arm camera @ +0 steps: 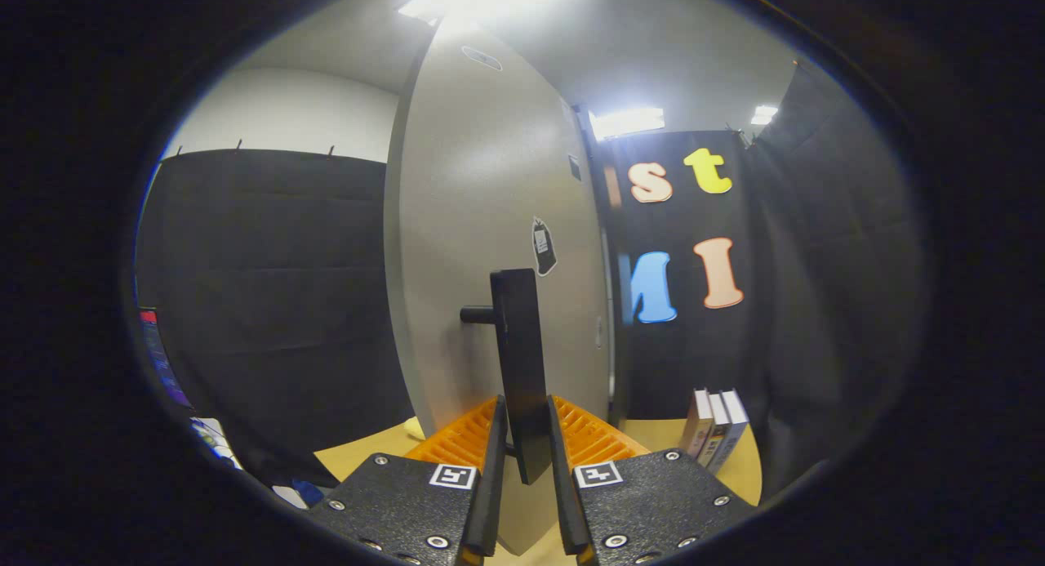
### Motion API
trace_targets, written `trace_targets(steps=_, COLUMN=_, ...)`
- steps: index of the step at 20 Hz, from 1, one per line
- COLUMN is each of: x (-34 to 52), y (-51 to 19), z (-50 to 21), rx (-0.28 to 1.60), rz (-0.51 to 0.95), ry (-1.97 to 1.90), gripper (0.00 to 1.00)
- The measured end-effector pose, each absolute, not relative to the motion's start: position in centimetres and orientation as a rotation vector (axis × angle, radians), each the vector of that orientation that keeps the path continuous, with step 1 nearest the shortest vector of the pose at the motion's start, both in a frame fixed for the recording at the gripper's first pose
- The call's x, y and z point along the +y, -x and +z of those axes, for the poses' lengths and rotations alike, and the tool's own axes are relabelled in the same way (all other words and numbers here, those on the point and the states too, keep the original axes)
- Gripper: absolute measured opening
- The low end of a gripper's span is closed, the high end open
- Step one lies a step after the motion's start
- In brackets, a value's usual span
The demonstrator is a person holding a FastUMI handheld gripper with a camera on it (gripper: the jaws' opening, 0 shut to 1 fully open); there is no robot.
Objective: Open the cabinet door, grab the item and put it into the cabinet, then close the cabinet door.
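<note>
Gripper [526, 423] seen along its two fingers, which stand close on either side of the black bar handle [518, 362] of the cabinet door [482, 247]. Both fingers appear to press the handle's flat sides, so the gripper is clenched on the handle. The handle is an upright flat bar, its lower end reaching down between the fingers, and it is fixed to the door by a short round black peg on its left.

The door is a pale grey panel, standing upright just beyond the fingers and seen at a slant, with its left edge nearer. A small dark tag-shaped sticker [544, 246] sits on the door face, above and to the right of the handle.

To the right of the door and farther back, three books [715, 429] stand upright side by side, leaning slightly, on the wooden table top [747, 468]. They are well apart from the gripper and touch one another.

Black cloth [269, 305] forms the booth wall on the left and right. Bright ceiling lights [627, 122] show above the door.
</note>
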State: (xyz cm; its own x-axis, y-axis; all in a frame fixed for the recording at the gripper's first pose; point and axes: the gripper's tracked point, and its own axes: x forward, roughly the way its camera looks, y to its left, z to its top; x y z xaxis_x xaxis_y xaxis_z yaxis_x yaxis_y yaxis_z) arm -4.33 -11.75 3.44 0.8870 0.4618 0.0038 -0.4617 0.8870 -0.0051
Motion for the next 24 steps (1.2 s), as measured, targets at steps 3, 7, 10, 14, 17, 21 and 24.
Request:
trace_targets(steps=3, x=-14.0, y=5.1, z=3.2, rx=-0.038, rz=0.358, ry=-0.013, gripper=0.22)
trace_targets(steps=7, x=-16.5, y=8.0, z=2.3, rx=-0.138, rz=0.149, ry=0.014, gripper=0.35)
trace_targets(steps=10, x=-17.1, y=9.6, z=0.3, rx=-0.171, rz=-0.023, ry=0.027, gripper=0.66)
trace_targets(steps=14, x=-13.9, y=13.1, z=-7.1, rx=-0.081, rz=-0.094, ry=-0.104, gripper=0.78)
trace_targets(steps=17, x=-8.2, y=14.7, z=-11.9, rx=-0.077, rz=-0.043, ry=-0.22, gripper=0.85)
trace_targets(steps=21, x=-0.1, y=12.4, z=-19.4, rx=-0.055, rz=0.004, ry=-0.117, gripper=0.88)
trace_targets(steps=24, x=6.0, y=10.5, z=-24.8, rx=-0.028, rz=0.064, ry=-0.06, gripper=0.88)
